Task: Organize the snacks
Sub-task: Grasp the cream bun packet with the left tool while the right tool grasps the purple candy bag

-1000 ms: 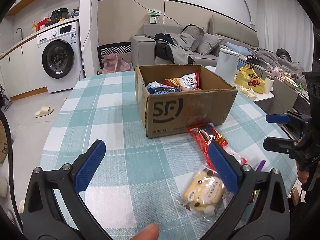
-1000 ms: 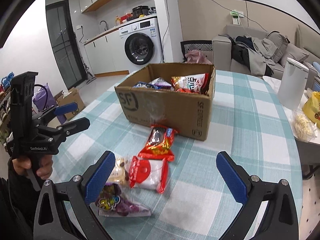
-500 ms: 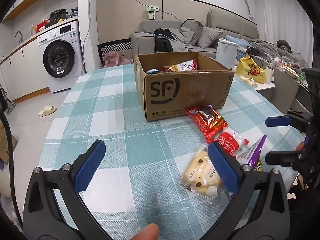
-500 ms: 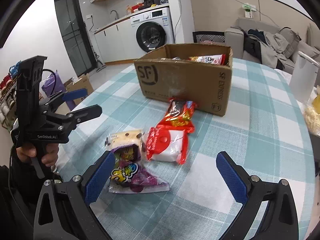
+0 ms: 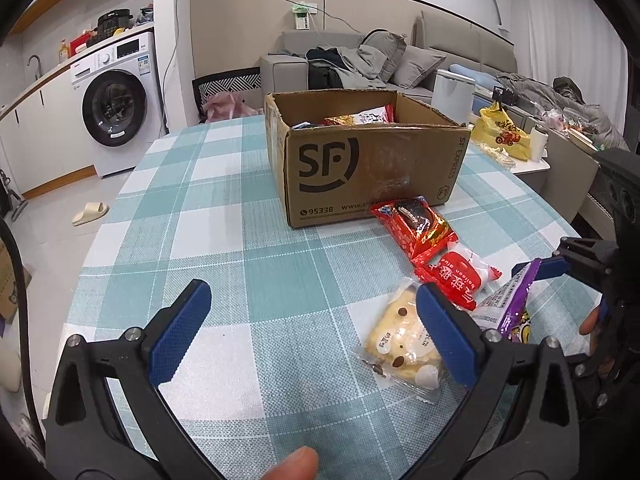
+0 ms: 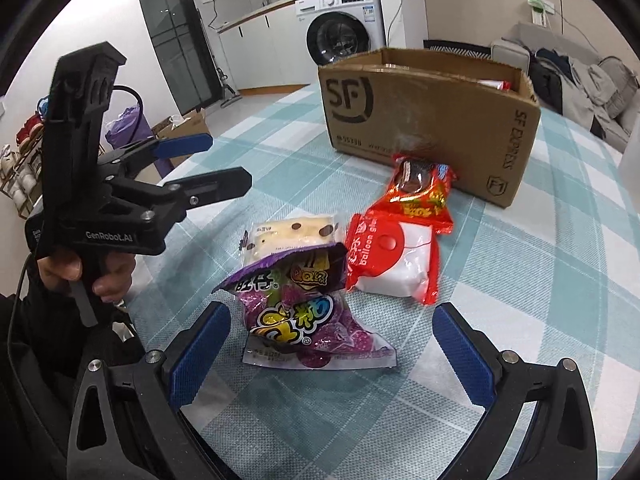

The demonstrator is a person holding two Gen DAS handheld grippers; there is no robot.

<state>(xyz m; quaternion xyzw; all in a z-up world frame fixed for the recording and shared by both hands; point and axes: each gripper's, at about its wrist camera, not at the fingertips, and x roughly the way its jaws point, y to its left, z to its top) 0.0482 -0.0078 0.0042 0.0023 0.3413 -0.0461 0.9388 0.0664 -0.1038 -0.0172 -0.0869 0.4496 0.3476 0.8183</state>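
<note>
Right now I have the right gripper (image 6: pixel 326 350) low over the near edge of the table (image 6: pixel 560 280), its jaws spread wide on either side of the purple candy bag (image 6: pixel 304 320), not yet touching it; I judge this is the lineup for a pick. My left gripper (image 5: pixel 310 328) hovers with jaws apart over bare cloth, holding nothing, just beside the yellow bear-face bun (image 5: pixel 402 344). Four packets lie in a loose row from the near edge toward the cardboard box (image 5: pixel 360 176), likely staged for loading, since the box already holds snacks. I read "SF", "95338" and "SF EXPRESS" on the box, "balloon glue" on the red-and-white packet (image 6: pixel 394 260), and "GenRobot.AI" on the left gripper's body. The red foil packet (image 5: pixel 414 228) touches the box's front wall.
</note>
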